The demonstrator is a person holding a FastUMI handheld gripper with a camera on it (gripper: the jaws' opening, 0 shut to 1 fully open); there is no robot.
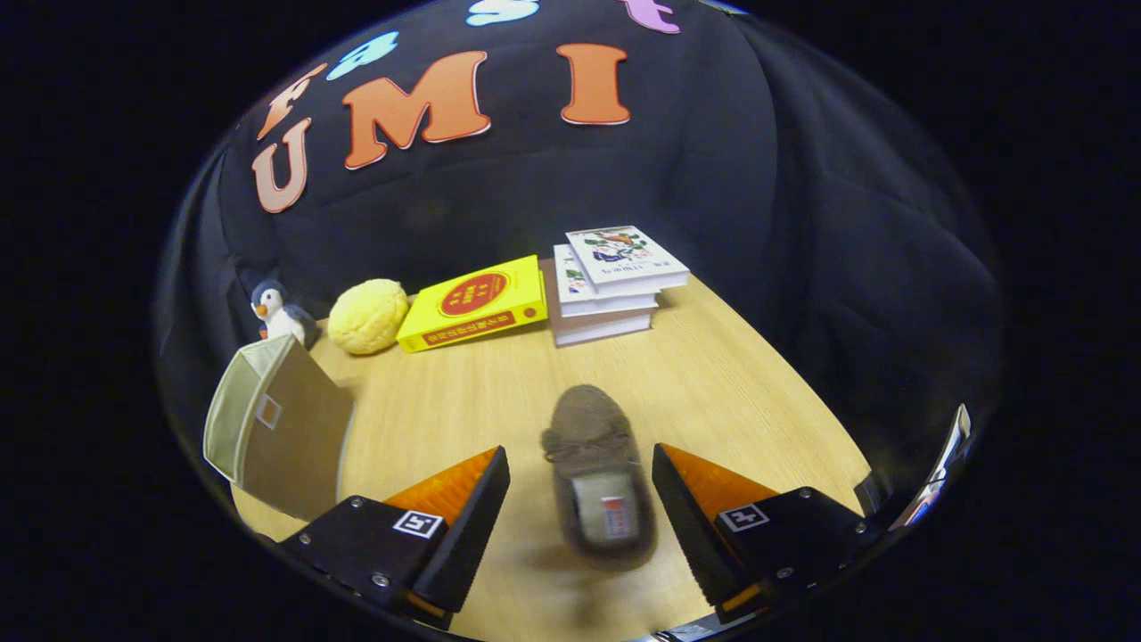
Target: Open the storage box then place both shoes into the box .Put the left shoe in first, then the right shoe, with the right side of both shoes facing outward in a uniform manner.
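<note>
The wooden desk (713, 383) runs out ahead of me to the booth's black cloth wall; on its left part, off to the left of my left finger, the beige fabric storage box (267, 428) lies tipped on its side, its pale-lined opening turned away to the left and a small square tag on the face towards me; at the far edge of the desk a stack of white books (615, 285) sits beyond my fingers, the top one skewed on the rest; just left of the stack lies a yellow book (477, 303) with a red round mark on its cover; touching its left end is a yellow, bumpy, bun-shaped plush (367, 315), and further left, behind the box, stands a small penguin toy (278, 312); between my fingers lies one brown moccasin slipper (597, 473), toe pointing away from me, lace bow across the top, heel nearest me, looking slightly blurred; my jaws are spread wide, my gripper (579, 499) straddling the slipper with a clear gap on both sides, neither finger touching it.
</note>
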